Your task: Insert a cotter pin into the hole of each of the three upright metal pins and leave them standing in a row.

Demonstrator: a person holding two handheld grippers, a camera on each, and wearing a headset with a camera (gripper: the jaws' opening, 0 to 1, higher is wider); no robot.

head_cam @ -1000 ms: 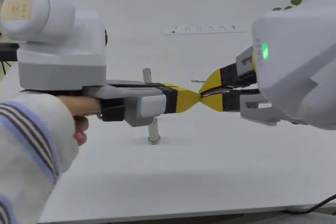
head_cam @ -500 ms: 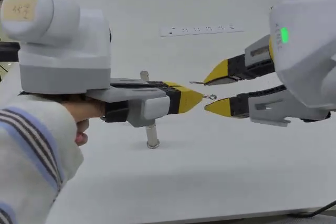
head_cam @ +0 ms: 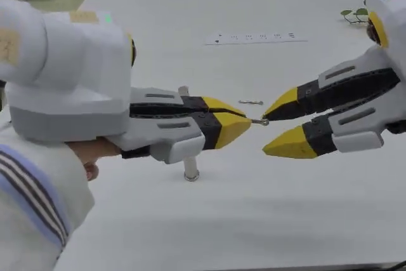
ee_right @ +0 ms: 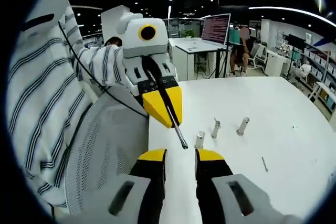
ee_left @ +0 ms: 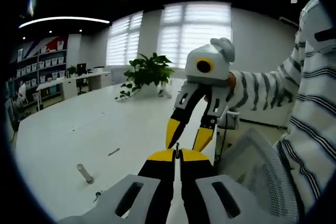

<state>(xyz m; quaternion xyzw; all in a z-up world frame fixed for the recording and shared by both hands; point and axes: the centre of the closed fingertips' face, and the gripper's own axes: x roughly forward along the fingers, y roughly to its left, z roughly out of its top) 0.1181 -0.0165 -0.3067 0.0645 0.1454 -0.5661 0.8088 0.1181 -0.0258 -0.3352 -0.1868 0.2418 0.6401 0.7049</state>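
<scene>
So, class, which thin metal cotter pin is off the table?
The thin metal cotter pin clamped in the left gripper's yellow fingers; the other cotter pin lies loose on the white table.

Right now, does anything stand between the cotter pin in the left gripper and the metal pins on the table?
Nothing visible on the table blocks it. The right gripper, jaws open, flanks the tip of the cotter pin, which the left gripper holds; the metal pins stand apart from both grippers.

Matt white table (head_cam: 285, 211), shiny metal pin (head_cam: 189, 169)
</scene>
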